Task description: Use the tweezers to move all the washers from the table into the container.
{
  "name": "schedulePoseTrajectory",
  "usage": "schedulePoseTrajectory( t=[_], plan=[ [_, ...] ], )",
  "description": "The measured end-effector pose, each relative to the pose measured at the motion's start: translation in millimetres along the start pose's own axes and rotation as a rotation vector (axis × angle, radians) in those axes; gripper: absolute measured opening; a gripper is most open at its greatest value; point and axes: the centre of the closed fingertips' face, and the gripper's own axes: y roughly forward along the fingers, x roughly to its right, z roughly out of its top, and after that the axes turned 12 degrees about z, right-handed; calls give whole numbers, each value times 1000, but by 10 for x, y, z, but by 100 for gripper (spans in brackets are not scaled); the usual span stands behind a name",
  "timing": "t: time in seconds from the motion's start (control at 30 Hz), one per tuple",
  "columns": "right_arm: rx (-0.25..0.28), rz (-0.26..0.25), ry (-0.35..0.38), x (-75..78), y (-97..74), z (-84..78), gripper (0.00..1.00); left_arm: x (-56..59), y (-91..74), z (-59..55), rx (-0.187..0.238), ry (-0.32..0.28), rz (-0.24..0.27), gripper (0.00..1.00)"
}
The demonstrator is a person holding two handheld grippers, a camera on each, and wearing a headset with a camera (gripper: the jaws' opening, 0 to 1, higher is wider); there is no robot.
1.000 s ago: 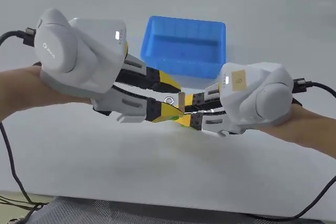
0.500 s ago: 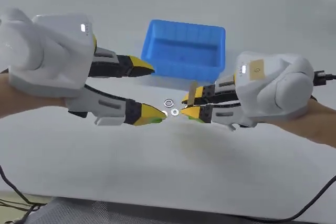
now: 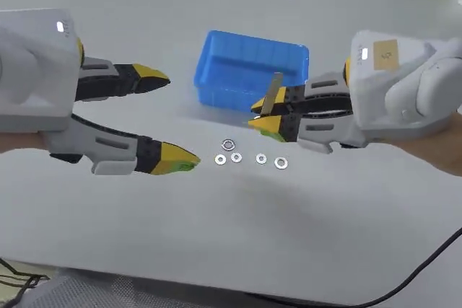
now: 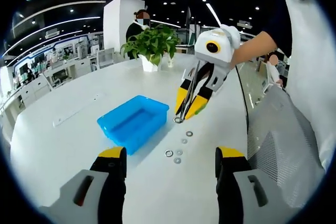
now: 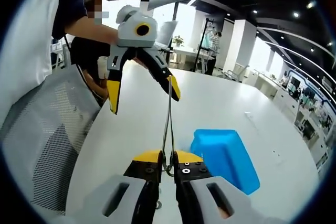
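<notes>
Right gripper [image 3: 261, 119] jaws clamp the tweezers [image 3: 273, 94]; left gripper [image 3: 173, 119] jaws wide. I fear tilted tweezers may flick washers [image 3: 236, 157] away.

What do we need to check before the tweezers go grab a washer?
1. Right gripper shut on the tweezers: ok.
2. Left gripper open and off to the side of the washers: ok.
3. Washers lying in plain sight on the table: ok.
4. Blue container upright, open, just behind the washers: ok.
5. Tweezer tips spread enough for a washer: cannot tell.
</notes>
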Motion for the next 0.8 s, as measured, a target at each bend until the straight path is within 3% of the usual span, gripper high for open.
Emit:
schedulePoseTrajectory(
  t=[0.2,0.4,0.53,0.6,0.8],
  plan=[
    [34,-59,-14,324,-166,210,10,-85,-40,-73,16,-23,42,78],
    [42,-104,-16,587,-265,303,10,-130,-74,-133,26,-32,53,80],
    [36,-134,-6,816,-261,241,10,-154,-99,-196,20,-8,69,81],
    [40,-144,10,913,-239,204,10,-160,-108,-219,18,-23,69,82],
    [22,-157,55,1229,-61,-63,10,-150,-123,-327,-13,-46,66,87]
  ],
)
